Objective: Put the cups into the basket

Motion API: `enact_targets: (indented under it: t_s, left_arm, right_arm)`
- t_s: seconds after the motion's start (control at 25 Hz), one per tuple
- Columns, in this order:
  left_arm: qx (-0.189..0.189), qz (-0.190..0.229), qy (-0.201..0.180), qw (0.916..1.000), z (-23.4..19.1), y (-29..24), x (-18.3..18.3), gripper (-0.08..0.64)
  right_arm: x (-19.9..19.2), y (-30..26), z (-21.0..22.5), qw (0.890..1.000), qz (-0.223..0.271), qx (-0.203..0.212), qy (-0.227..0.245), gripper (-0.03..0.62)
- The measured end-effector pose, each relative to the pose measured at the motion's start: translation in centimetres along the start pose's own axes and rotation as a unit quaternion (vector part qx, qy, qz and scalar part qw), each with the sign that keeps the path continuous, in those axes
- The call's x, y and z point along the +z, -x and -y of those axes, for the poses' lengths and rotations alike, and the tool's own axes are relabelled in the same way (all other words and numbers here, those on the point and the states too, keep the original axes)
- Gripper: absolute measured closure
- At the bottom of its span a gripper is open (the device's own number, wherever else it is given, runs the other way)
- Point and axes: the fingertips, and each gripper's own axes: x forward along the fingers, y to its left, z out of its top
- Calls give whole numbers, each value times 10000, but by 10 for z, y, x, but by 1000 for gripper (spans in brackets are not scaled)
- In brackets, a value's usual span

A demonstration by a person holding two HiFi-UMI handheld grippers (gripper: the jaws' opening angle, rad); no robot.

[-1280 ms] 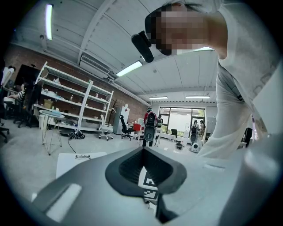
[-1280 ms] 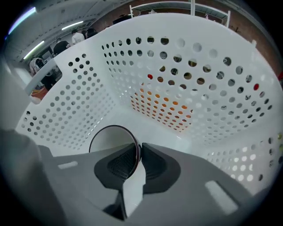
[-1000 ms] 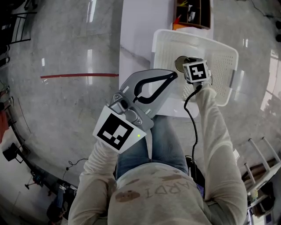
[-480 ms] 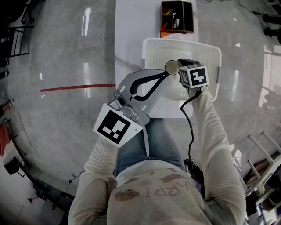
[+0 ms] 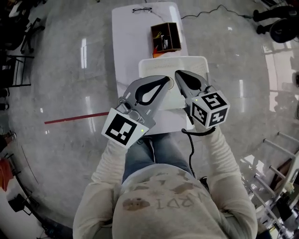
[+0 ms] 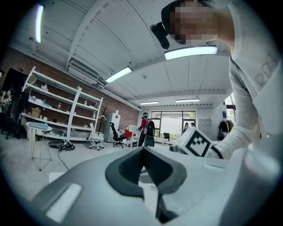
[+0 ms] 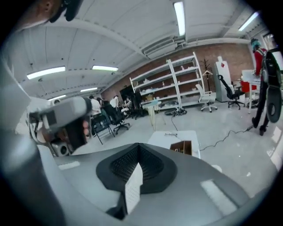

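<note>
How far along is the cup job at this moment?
No cup shows on the white table outside the basket, so loading looks done. In hand: nothing; left gripper and right gripper hang shut and empty over the basket. Remaining: probably nothing, though they hide its inside.

A narrow white table (image 5: 125, 51) stands on a glossy grey floor (image 5: 60, 70). A pair of eyeglasses (image 5: 141, 9) lies at its far end. Nearer sits a brown open-topped box (image 5: 165, 37). Just beside the box, nearest the person, is a white perforated basket (image 5: 174, 59).
</note>
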Motion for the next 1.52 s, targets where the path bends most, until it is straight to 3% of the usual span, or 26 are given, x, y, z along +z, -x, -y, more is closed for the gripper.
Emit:
enact_targets:
  t_s: [0.24, 0.52, 0.76, 1.52]
  left_arm:
    - [-242, 130, -187, 9994, 23, 1, 35, 560]
    - [-486, 127, -191, 9986, 59, 17, 57, 560]
    - [-632, 234, -287, 9973, 81, 33, 71, 560]
    - [-487, 345, -308, 9977, 90, 54, 81, 560]
  right_arm:
    - [62, 86, -47, 9931, 1144, -167, 180, 565]
    - [93, 148, -89, 9772, 2012, -264, 617, 565]
    - [95, 163, -117, 9725, 2119, -187, 952, 565]
    - [94, 171, -142, 9701, 2222, -35, 973, 566]
